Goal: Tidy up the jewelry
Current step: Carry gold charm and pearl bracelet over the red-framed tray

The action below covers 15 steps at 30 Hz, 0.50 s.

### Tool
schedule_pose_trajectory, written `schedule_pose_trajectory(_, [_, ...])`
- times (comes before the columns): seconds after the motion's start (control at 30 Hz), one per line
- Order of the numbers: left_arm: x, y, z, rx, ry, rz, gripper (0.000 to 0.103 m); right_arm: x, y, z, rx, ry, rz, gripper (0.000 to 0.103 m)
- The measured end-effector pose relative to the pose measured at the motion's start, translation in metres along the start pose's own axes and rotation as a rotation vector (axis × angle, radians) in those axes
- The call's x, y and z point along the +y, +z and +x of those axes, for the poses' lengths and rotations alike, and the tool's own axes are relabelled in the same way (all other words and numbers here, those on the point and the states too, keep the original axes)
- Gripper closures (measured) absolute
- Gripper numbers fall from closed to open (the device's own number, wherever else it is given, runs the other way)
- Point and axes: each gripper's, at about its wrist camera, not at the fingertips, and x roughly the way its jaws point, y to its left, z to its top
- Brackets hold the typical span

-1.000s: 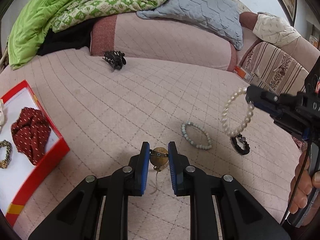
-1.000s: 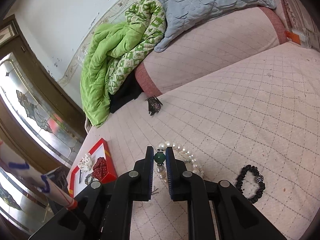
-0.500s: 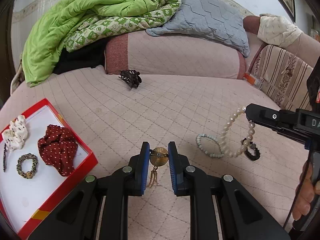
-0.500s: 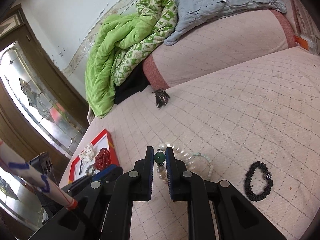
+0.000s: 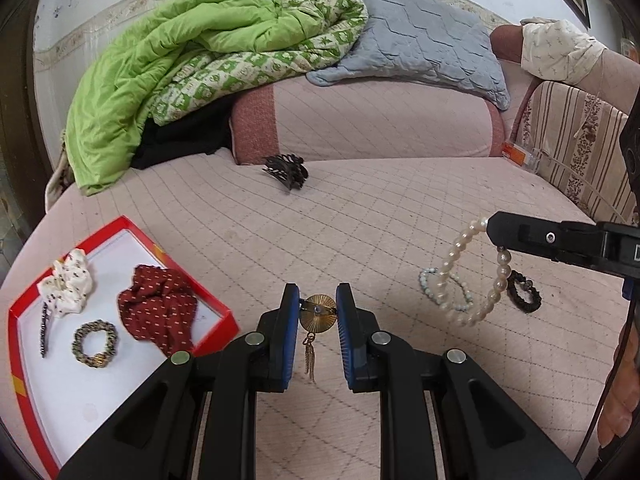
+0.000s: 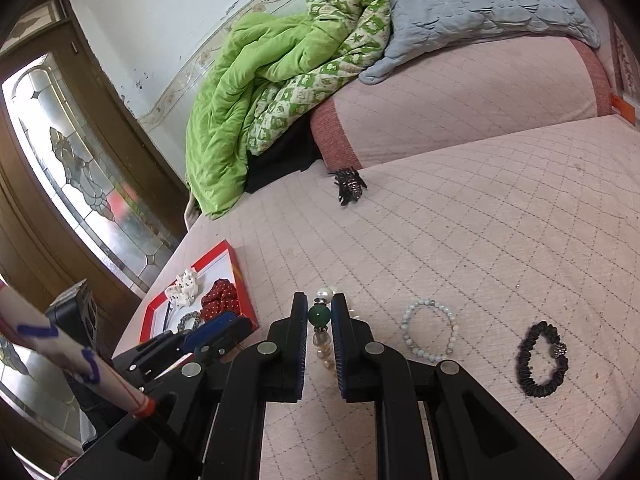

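The bed (image 5: 360, 216) has a pink quilted cover with a diamond stitch pattern. At its far edge lie one bright green blanket (image 5: 168, 60) and one grey quilted pillow (image 5: 420, 44). Near the left edge sits one red box (image 5: 218, 314) with a white inside; it holds one dark red dotted scrunchie (image 5: 160, 312), one white scrunchie (image 5: 70, 286), one small beaded ring-shaped bracelet (image 5: 95, 344) and one thin dark clip (image 5: 44, 334). One pearl bracelet (image 5: 476, 276), with a green bead (image 6: 319, 315), hangs above the bed, pinched by the right tool (image 6: 319, 320). Under it, one pale green bead bracelet (image 6: 430, 334) and one black scrunchie (image 6: 542, 360) lie on the cover. One dark claw clip (image 5: 286, 170) lies near the far edge. The left tool (image 5: 318, 310) pinches one round gold earring (image 5: 318, 312) with a thin hanging tassel, just right of the box. No writing can be read completely.
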Motion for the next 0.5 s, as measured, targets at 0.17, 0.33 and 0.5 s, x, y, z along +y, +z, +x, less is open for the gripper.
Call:
schedule_pose_trajectory(0.17, [0.008, 0.0, -0.009, -0.018, 0.029, 0.01, 0.085, 0.013, -0.003, 0.007, 0.011, 0.004, -0.026, 0.09])
schedule_pose_trajectory(0.33, [0.018, 0.0, -0.017, -0.032, 0.05, 0.004, 0.085, 0.022, -0.005, 0.012, 0.02, 0.003, -0.041, 0.09])
schedule_pose_trajectory(0.5, [0.023, 0.0, -0.024, -0.045, 0.068, 0.007, 0.085, 0.03, -0.006, 0.016, 0.028, 0.004, -0.053, 0.09])
